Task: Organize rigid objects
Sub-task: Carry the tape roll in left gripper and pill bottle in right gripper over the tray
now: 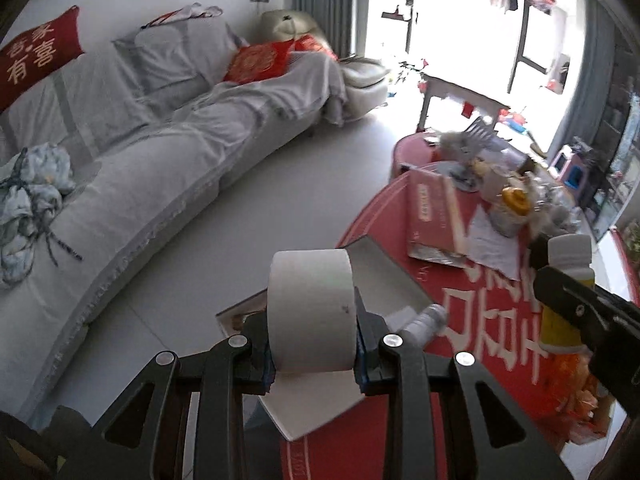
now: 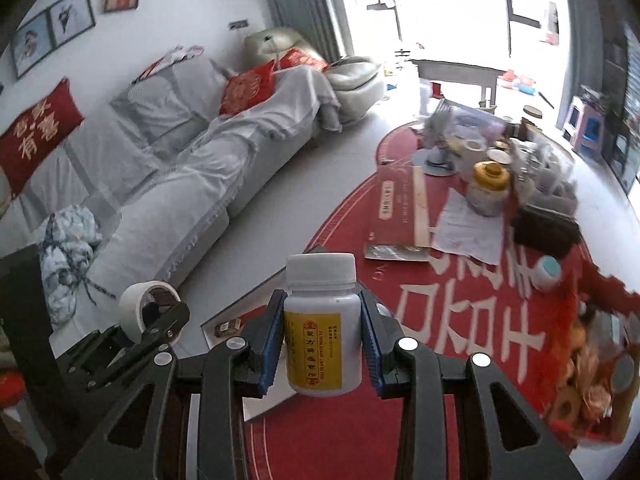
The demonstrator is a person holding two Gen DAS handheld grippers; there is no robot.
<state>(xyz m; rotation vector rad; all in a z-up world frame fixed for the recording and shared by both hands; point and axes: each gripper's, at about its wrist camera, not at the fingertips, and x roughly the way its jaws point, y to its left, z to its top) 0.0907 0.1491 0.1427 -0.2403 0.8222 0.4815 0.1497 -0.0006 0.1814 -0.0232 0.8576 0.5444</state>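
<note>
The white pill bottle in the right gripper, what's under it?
The pill bottle hangs clamped in the right gripper. Below it lie an open book and the red tablecloth. What lies directly beneath its base is hidden.

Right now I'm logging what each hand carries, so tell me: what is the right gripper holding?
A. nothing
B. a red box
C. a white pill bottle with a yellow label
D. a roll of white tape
C: in the right wrist view the right gripper has its blue pads pressed on both sides of the white pill bottle, held upright above the red table.
</note>
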